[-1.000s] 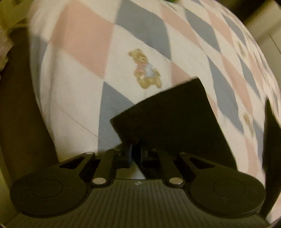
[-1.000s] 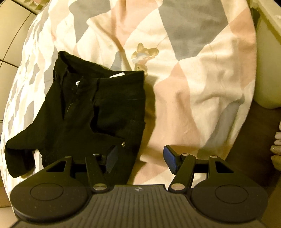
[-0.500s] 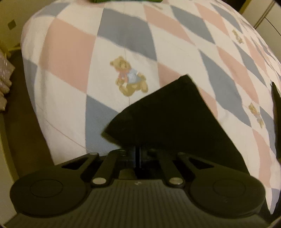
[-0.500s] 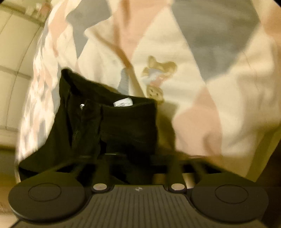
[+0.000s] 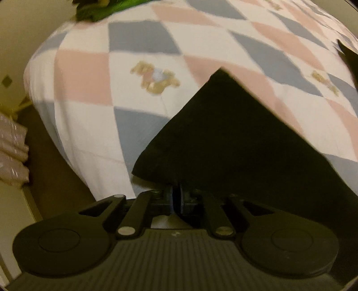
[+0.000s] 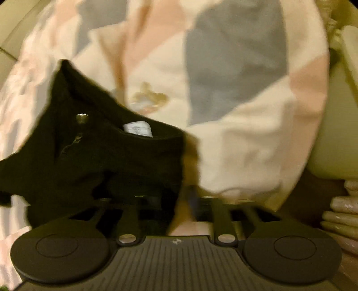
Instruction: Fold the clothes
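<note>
Left wrist view, left to right. A stack of pale folded fabric (image 5: pixel 12 154) is lying at the far left edge, on the dark floor beside the bed. A green item (image 5: pixel 105 9) is showing at the top left, at the bed's far end; too blurred to name. The quilt (image 5: pixel 89 85), checked in pink, grey-blue and white with teddy-bear prints, is covering the bed and filling most of the view. The left gripper (image 5: pixel 177 197) is sitting low and centre, its fingers pressed together and pinching the hem of the black trousers (image 5: pixel 223 138). The trouser leg is spreading up and to the right from the fingers as a flat dark wedge over the quilt. A second dark scrap of cloth is peeking in at the far right edge.

Right wrist view, left to right; heavily blurred. The waist end of the black trousers (image 6: pixel 100 152) is lying on the left half of the quilt (image 6: pixel 246 134), waistband open, with a metal button (image 6: pixel 81 117), a zip and a white label (image 6: pixel 137 129) showing. The right gripper (image 6: pixel 176 201) is sitting at the trousers' right edge; its fingers are smeared by blur, so whether they are apart or closed on cloth cannot be told. A pale bin or cabinet (image 6: pixel 335 134) is standing at the far right beside the bed, with folded pale fabric (image 6: pixel 342 219) below it.
</note>
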Available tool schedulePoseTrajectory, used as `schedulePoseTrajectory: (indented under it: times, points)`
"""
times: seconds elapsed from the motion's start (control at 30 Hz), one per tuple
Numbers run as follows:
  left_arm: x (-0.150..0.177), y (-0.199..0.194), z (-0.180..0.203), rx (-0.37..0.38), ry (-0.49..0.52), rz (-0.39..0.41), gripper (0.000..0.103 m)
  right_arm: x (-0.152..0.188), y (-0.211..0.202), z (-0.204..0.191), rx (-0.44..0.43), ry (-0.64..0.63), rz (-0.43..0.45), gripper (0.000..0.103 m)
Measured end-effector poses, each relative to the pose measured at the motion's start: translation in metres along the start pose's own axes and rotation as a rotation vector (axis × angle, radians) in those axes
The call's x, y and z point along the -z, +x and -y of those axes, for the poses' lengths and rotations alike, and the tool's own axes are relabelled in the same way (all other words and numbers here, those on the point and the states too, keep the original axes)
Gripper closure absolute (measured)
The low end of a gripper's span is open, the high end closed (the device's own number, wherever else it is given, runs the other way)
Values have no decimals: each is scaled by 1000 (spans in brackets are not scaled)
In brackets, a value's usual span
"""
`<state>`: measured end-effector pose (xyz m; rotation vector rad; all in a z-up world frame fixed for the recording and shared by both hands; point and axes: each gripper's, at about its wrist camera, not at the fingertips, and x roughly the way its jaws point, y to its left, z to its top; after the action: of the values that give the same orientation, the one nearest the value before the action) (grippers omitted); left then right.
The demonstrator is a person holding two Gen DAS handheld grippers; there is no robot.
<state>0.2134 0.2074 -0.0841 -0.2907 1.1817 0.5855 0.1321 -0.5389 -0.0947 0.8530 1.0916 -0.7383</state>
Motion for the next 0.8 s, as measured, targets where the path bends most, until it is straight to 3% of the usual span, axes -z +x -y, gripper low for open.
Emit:
schedulePoseTrajectory:
  times: [0.17, 0.27, 0.43, 0.53, 0.57, 0.8]
  points:
    - [-1, -46, -23, 33, -86, 59, 89, 9, -46, -27, 37, -127, 144, 39]
    - [0, -60, -17, 72, -69, 79, 91, 24, -62, -43, 15, -149, 195, 35]
    - [6, -22, 33, 117, 106, -32, 83, 53, -23, -66, -151, -179, -7, 36]
    - [8, 4, 50, 62, 199, -122, 82, 63, 5, -74, -102, -155, -131, 39]
    - [6, 3, 52, 58, 216, -122, 82, 64, 2, -76, -102, -146, -122, 39]
    - [-41, -41, 51, 221, 264, -12, 82, 72, -54, -104, -266, -108, 28, 37]
